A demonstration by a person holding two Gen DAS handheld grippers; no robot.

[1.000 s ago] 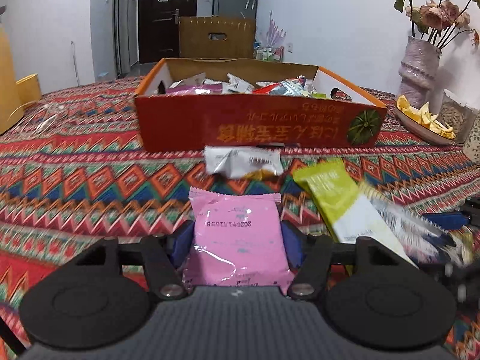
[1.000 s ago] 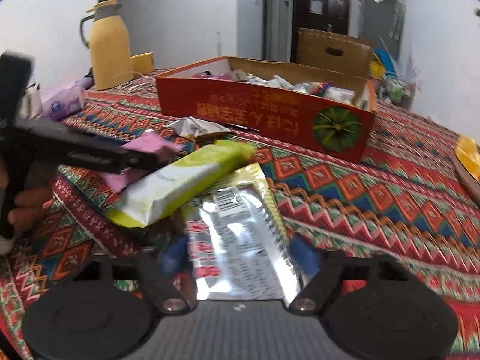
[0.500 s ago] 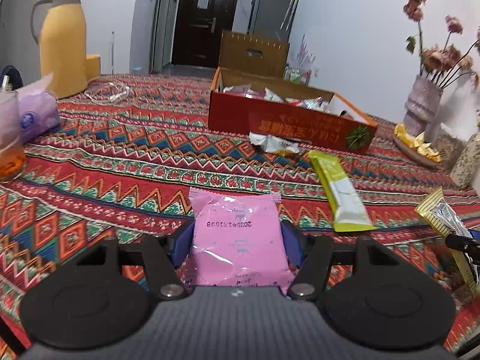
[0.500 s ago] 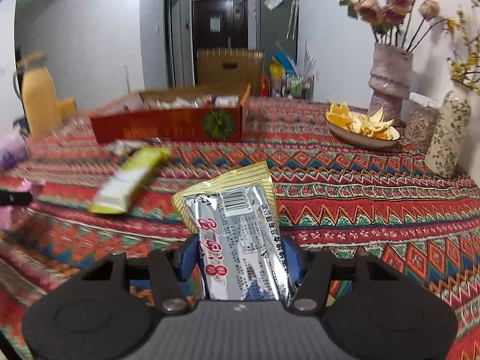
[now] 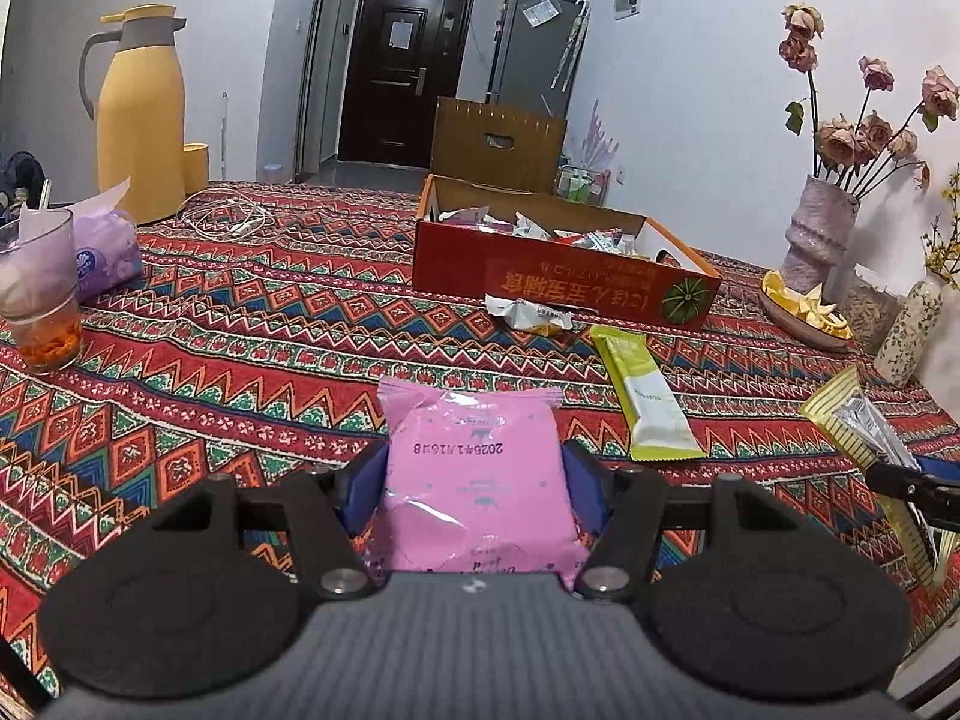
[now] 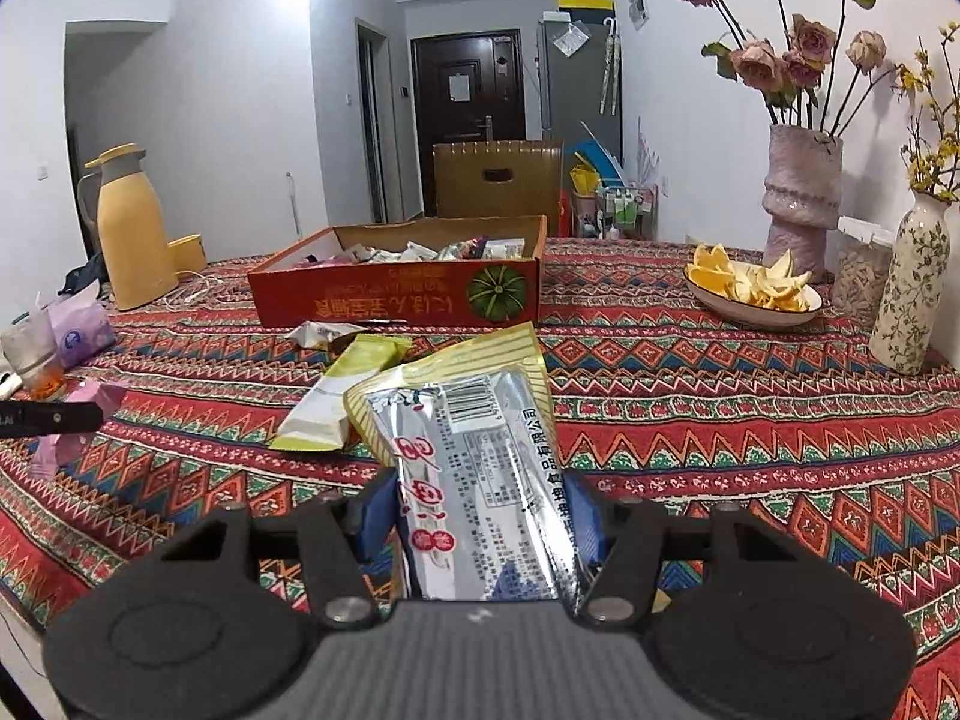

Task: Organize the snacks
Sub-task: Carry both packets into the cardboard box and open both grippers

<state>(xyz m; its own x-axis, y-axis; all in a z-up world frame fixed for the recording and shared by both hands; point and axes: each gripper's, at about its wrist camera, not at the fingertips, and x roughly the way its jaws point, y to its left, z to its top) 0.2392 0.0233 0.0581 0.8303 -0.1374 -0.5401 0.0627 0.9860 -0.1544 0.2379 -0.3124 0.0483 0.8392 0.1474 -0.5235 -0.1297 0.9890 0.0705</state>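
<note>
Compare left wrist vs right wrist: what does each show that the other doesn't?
Left wrist only: the left gripper shut on the pink packet, seen full-face.
Right wrist only: the right gripper shut on the silver-and-gold packet, barcode side up.
Both: red snack box, green-and-white bar, yellow jug, plate of orange peel.

pink packet (image 5: 474, 480) | silver packet (image 6: 480, 468) gold-striped edge, red print | lime-green and white bar (image 5: 645, 399) | red-orange box (image 5: 564, 282) with green pumpkin print | tablecloth (image 5: 240, 336) red, green, blue zigzags and diamonds | yellow jug (image 5: 141, 114), grey lid
</note>
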